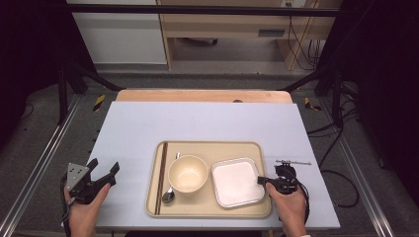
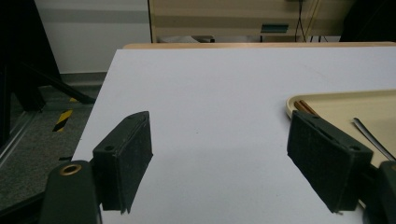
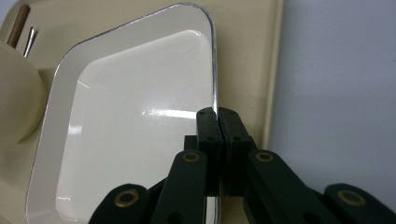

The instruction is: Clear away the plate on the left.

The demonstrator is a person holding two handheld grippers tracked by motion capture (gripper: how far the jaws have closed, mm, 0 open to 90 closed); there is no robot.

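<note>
1. The square plate [image 3: 130,135], lying in the tray [image 1: 207,211] beside the bowl [image 1: 187,173], was pinched at its rim by the right gripper [image 3: 218,122]
2. The left gripper [image 2: 219,161] was held wide open, empty
3. A lift out was judged next, needing a level hold

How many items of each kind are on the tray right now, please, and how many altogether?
Bowl: 1
Square plate: 1, its rim clamped by the right hand-held gripper
Spoon: 1
Chopsticks: 2, lying side by side along the left edge of the tray
Total: 5
</note>
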